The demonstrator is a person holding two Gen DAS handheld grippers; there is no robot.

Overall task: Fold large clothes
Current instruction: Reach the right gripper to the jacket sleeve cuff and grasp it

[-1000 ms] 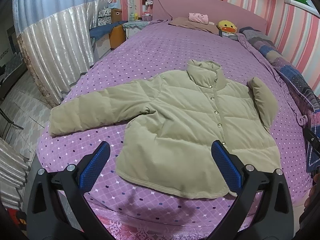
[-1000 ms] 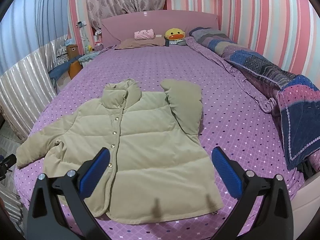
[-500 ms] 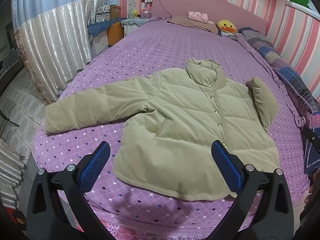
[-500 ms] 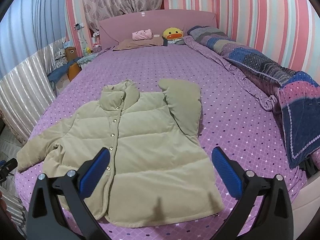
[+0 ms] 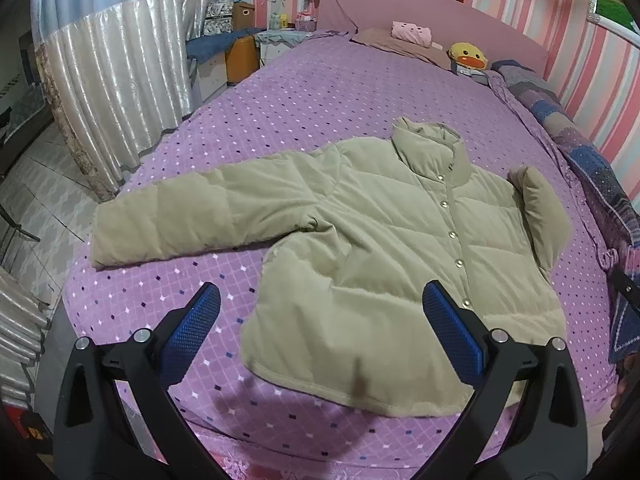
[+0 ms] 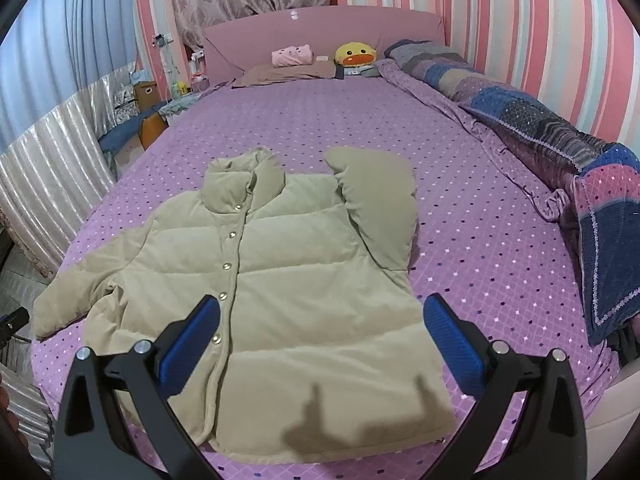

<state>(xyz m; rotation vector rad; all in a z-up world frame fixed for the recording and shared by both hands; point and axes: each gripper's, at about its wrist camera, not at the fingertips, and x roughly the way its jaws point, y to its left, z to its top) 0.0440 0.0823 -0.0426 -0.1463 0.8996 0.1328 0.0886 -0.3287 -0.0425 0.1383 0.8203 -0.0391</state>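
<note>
Jaws of the left gripper (image 5: 320, 332) spread wide, holding nothing, above the jacket's (image 5: 380, 248) lower left hem. Jacket: beige, padded, lying front-up and snapped shut on the purple dotted bed (image 5: 320, 92), collar toward the headboard (image 6: 320, 32). Left sleeve (image 5: 192, 216) stretched flat out toward the bed edge. Right sleeve (image 6: 380, 204) folded back over the jacket's right side. Jaws of the right gripper (image 6: 322, 340) also wide apart, empty, above the lower front. Rolled quilt (image 6: 520, 120) along the bed's right edge.
</note>
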